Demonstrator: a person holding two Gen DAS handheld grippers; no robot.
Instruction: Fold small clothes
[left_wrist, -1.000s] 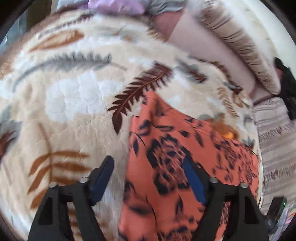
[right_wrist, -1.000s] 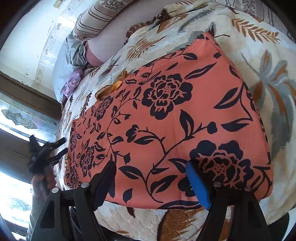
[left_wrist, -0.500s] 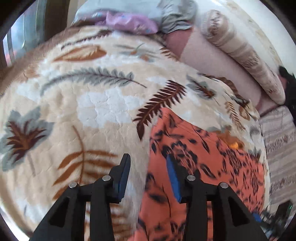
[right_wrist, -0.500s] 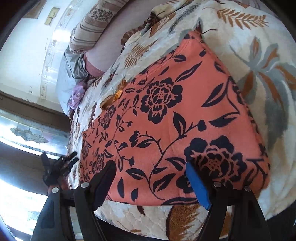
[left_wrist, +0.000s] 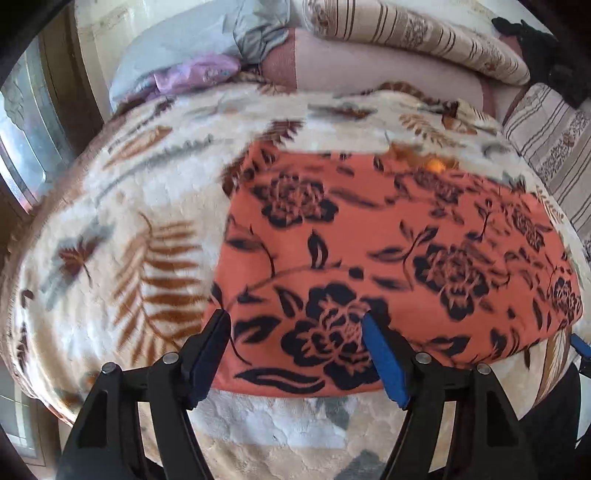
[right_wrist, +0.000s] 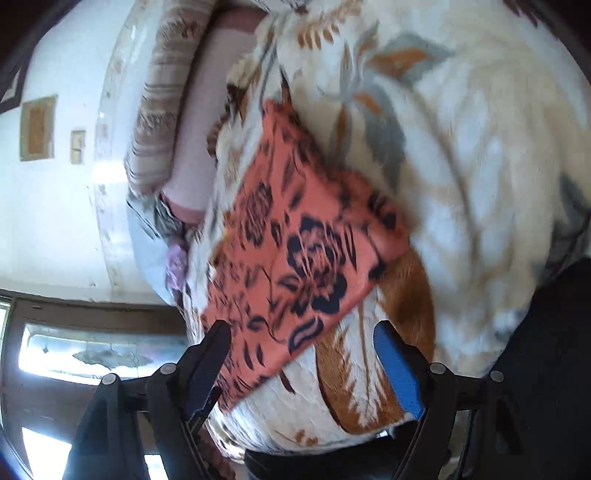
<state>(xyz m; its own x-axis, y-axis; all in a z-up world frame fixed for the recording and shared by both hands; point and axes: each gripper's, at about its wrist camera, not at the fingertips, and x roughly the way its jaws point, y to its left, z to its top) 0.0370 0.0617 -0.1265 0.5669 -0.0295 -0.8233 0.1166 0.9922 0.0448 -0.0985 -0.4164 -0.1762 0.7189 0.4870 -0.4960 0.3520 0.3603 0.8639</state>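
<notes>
While the left gripper is being opened, nothing is pinched between its jaws. Since a second ago, the orange flowered garment has been let go and lies flat across the centre of the frame on the leaf-patterned blanket, apparently folded once. The right gripper is held apart, empty. No containers are seen.

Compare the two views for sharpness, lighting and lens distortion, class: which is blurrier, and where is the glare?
Left wrist view: mild blur, the orange floral garment readable, the blanket bulged by the fisheye. Right wrist view: heavier smear across garment and blanket, blown-out glare on the white wall and the window.
</notes>
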